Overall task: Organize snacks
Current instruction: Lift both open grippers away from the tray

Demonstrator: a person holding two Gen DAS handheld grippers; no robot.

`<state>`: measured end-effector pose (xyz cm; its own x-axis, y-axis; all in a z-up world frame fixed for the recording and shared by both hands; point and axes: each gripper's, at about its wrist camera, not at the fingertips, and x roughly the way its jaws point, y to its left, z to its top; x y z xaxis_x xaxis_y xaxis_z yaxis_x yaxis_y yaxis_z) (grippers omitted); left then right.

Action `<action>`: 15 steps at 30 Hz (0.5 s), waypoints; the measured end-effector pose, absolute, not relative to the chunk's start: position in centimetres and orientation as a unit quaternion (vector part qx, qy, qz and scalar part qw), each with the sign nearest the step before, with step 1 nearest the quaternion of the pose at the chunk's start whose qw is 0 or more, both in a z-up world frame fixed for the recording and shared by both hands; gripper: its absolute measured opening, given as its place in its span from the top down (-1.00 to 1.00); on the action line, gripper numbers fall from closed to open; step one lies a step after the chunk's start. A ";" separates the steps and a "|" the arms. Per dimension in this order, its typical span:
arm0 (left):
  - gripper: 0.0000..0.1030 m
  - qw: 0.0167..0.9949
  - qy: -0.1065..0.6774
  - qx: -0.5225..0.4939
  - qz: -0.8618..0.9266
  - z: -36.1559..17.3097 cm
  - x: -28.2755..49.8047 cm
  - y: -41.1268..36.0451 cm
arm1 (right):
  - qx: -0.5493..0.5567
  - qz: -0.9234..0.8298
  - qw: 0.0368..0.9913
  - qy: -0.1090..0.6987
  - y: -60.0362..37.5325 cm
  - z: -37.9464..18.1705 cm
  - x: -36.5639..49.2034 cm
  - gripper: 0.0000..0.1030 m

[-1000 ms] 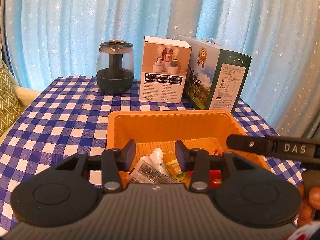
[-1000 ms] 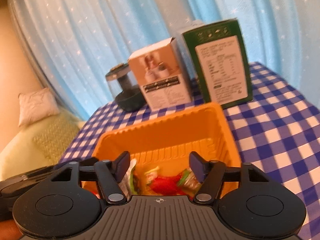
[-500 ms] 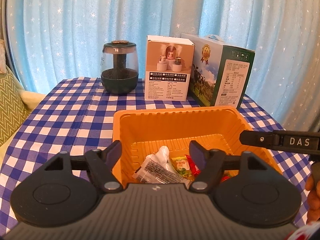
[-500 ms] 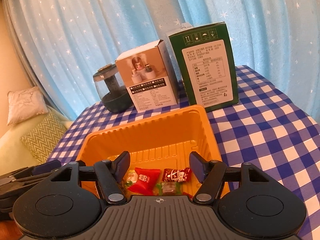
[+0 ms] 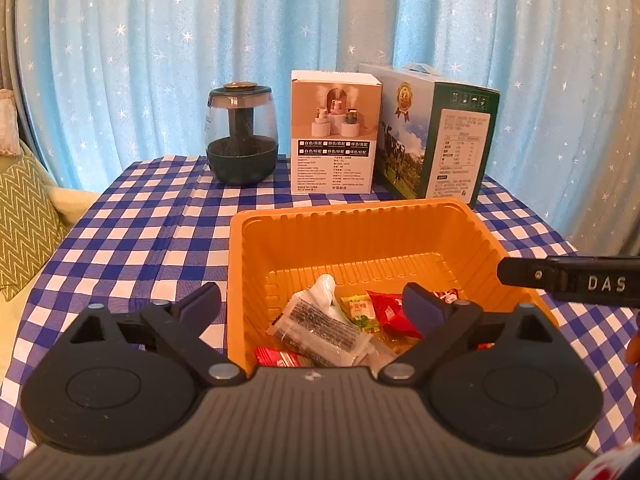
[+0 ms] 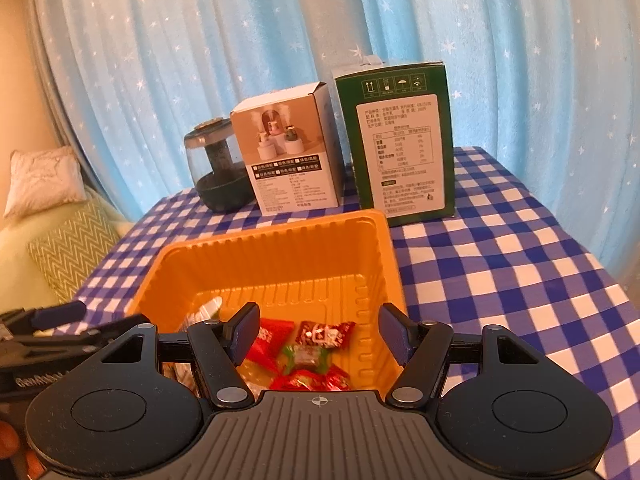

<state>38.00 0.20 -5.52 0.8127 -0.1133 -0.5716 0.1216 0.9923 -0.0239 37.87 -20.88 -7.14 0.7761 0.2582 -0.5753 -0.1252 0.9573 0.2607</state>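
my left tool (image 5: 310, 306) is opening wide, empty, over the ribbed orange plastic tray (image 5: 360, 220) of crinkly wrapped snacks (image 5: 320, 326). my right tool (image 6: 318, 334) hangs half open, empty. cardboard boxes (image 5: 334, 136) stand behind on the checked worktop (image 5: 140, 220).

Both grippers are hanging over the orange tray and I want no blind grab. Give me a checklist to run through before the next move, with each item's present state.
1. Left gripper empty: ok, fingers opening, nothing between them.
2. Right gripper empty: ok, fingers apart, snacks show below them.
3. Snacks in orange tray: ok, clear packet, red packet, red candy lie inside.
4. Snacks left on the checked tablecloth: cannot tell, none in view, near edge hidden.
5. Grippers clear of each other: ok, apart, though close.
6. Boxes and jar behind tray: ok, upright.
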 end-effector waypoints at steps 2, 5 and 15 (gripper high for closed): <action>-0.94 0.952 0.300 0.009 -0.058 -5.4 37.2 0.3 | 0.101 0.101 0.937 0.319 -21.1 -7.1 37.3 -0.44; -0.98 0.951 0.304 0.013 -0.056 -5.6 35.9 0.5 | 0.101 0.100 0.938 0.317 -21.4 -6.9 36.3 -0.57; -0.99 0.944 0.330 0.005 -0.033 -5.1 30.3 0.8 | 0.069 0.107 0.935 0.331 -21.0 -6.2 30.9 -0.59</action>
<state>30.34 0.78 -5.15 0.7805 -0.0593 -0.6223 0.0661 0.9977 -0.0121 30.94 -20.96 -6.24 0.7583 0.2460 -0.6037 -0.1548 0.9675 0.1999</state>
